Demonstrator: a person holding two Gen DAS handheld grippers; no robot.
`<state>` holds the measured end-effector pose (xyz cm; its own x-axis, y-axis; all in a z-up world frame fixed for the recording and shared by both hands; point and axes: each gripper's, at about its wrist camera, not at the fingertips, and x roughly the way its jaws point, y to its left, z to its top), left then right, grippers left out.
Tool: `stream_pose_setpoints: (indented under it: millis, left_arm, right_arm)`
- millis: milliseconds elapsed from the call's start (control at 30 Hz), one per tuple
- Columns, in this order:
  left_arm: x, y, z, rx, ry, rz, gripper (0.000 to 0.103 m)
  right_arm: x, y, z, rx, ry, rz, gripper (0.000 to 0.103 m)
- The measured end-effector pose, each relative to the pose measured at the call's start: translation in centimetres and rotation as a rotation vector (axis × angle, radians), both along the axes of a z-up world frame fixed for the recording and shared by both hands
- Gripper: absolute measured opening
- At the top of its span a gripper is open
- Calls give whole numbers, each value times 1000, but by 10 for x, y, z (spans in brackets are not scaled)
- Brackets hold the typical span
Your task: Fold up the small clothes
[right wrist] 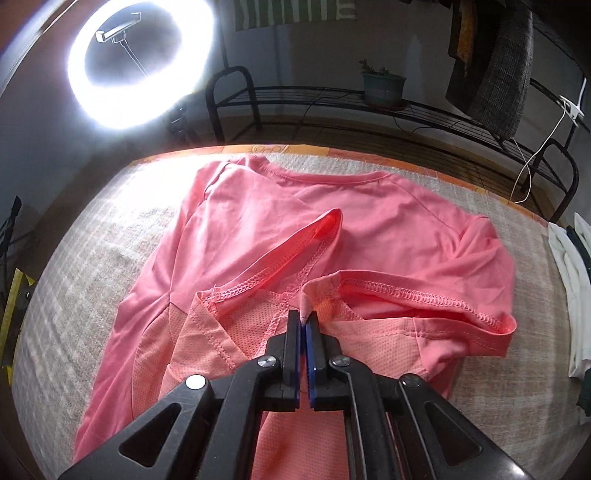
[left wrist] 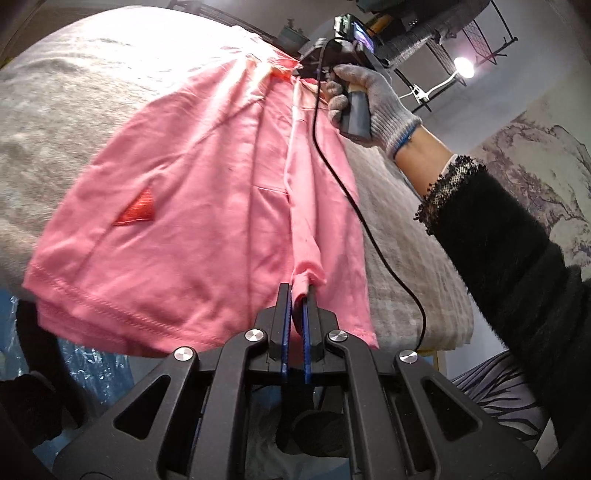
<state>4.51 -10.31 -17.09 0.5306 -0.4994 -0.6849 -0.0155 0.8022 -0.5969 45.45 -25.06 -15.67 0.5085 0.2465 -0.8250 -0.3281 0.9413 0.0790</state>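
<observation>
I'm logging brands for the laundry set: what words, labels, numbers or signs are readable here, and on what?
None can be read.
Pink shirt: no print or label text shows; its red patch bears no letters.
Small screen on the right gripper: lit, too small and blurred to read.

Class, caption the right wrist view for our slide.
Right gripper pinches the pink shirt's edge over the cloth-covered table.
</observation>
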Motion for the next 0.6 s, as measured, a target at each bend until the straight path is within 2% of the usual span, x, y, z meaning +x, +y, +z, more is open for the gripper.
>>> stream_pose_setpoints:
  millis: [33,100,200,267,300,367,433,500,567,600]
  left_arm:
    - [-1,0,0,7,3,4,1]
    - [-7,-1,1,25,13,5,1]
    - [-7,2,2,21,27,7,1]
    - [-9,3,7,35,6,13,2]
    - [-9,3,9,46,-7,11,6]
    - [-6,-3,10,71,-20,-5,38]
    - [0,-8,8,60,-21,-11,41]
    - [5,-16,6,71,-28,-32,41]
    - [8,-22,3,119,-23,-46,2]
    - [10,-23,0,133,-12,-50,2]
  right_arm:
    - [0,0,0,6,3,-1,4]
    - [-1,-3,1,44,12,0,26]
    - [-5,-9,9,104,14,10,29]
    - [-8,-12,17,133,2,17,29]
    - [-10,-17,23,161,-2,17,30]
    - [-14,-26,35,213,-8,18,30]
    - [-17,-34,44,234,-20,16,31]
    - [-20,-46,51,268,-20,17,31]
    - [-22,-54,53,281,-20,9,31]
    - [-22,-59,52,285,-16,4,31]
